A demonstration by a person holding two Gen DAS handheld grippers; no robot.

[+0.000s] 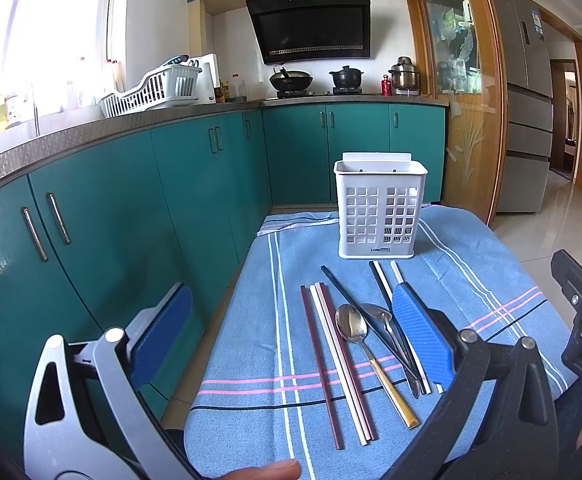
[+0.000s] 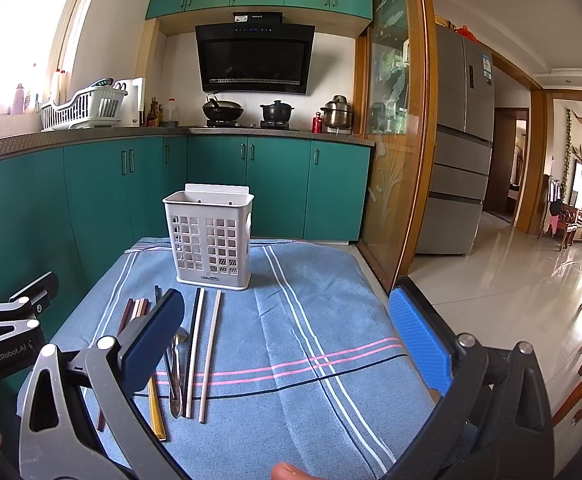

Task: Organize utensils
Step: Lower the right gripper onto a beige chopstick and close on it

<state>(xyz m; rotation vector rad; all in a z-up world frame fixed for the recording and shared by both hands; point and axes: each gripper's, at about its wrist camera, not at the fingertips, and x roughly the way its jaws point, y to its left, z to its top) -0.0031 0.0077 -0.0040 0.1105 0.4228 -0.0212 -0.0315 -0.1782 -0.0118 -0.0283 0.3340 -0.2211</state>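
Both tools, left (image 1: pixel 291 344) & right (image 2: pixel 291 344), spread wide, holding nothing, above chopsticks (image 1: pixel 333 360) & steel spoons (image 1: pixel 353 326) on blue striped cloth (image 2: pixel 331 320); white slotted plastic holder (image 1: pixel 380 210) upright behind.

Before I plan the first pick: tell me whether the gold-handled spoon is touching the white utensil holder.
Apart. The left wrist view shows the gold-handled spoon lying nearer the camera, with bare blue cloth between it and the white utensil holder.

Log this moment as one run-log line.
left claw open, empty | right claw open, empty | utensils on cloth | holder upright
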